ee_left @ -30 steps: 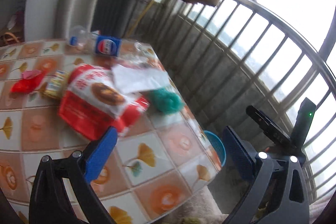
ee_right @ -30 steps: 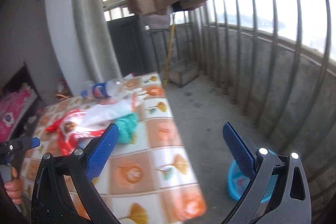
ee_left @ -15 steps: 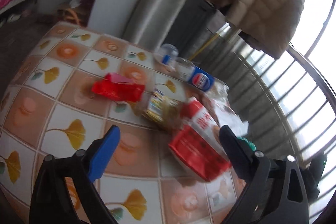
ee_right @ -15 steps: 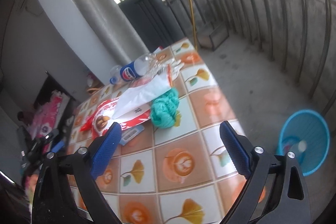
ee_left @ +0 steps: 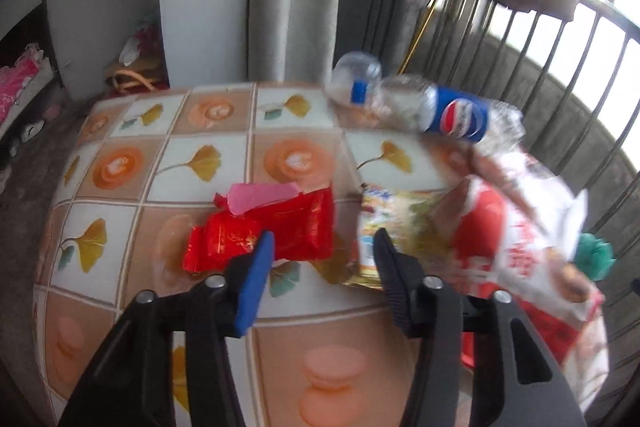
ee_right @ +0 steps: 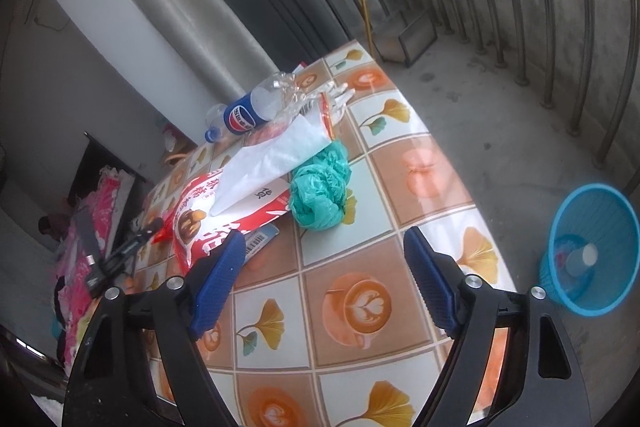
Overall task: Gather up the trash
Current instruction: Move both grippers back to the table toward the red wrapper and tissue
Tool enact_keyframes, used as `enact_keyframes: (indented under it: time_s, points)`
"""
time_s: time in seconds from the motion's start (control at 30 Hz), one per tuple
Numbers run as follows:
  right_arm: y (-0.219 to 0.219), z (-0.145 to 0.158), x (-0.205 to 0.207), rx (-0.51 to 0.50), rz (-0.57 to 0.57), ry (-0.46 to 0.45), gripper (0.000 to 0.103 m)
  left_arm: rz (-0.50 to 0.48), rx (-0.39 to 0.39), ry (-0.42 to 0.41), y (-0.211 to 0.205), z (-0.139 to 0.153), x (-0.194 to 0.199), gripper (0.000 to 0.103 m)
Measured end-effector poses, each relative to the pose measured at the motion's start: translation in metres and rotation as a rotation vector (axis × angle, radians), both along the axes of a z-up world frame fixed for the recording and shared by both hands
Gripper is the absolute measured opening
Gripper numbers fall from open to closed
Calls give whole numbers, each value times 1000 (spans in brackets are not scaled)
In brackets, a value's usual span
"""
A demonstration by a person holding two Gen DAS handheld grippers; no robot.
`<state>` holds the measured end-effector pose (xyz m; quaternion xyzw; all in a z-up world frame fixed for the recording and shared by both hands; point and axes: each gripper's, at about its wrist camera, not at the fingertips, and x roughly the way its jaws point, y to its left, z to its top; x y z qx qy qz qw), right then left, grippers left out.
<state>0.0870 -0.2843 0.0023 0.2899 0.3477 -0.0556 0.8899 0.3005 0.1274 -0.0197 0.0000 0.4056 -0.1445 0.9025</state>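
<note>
Left gripper (ee_left: 320,259), fingers released and empty, sits nearest the red wrapper (ee_left: 276,231), which lies crosswise just ahead on the bench (ee_left: 200,155); right gripper (ee_right: 324,267) likewise released.

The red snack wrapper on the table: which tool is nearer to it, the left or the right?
Left. The left tool hovers open right at the red snack wrapper. The right tool is open over bare table, with the big red and white bag in between.

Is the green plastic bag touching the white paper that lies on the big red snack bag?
Touching. The right wrist view shows the green plastic bag pressed against the white paper's lower edge, with no gap between them.
</note>
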Motion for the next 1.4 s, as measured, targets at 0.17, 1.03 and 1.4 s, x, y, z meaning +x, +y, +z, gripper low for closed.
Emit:
enact_keyframes:
  time_s: [0.17, 1.03, 1.4]
  points:
    - [2, -2, 5, 2, 7, 16, 73, 18, 27, 42, 3, -18, 16, 32]
    - [-9, -14, 43, 49, 34, 27, 62, 55, -186, 69, 37, -10, 8, 8]
    - [-2, 0, 58, -27, 49, 6, 62, 80, -243, 40, 53, 9, -29, 8]
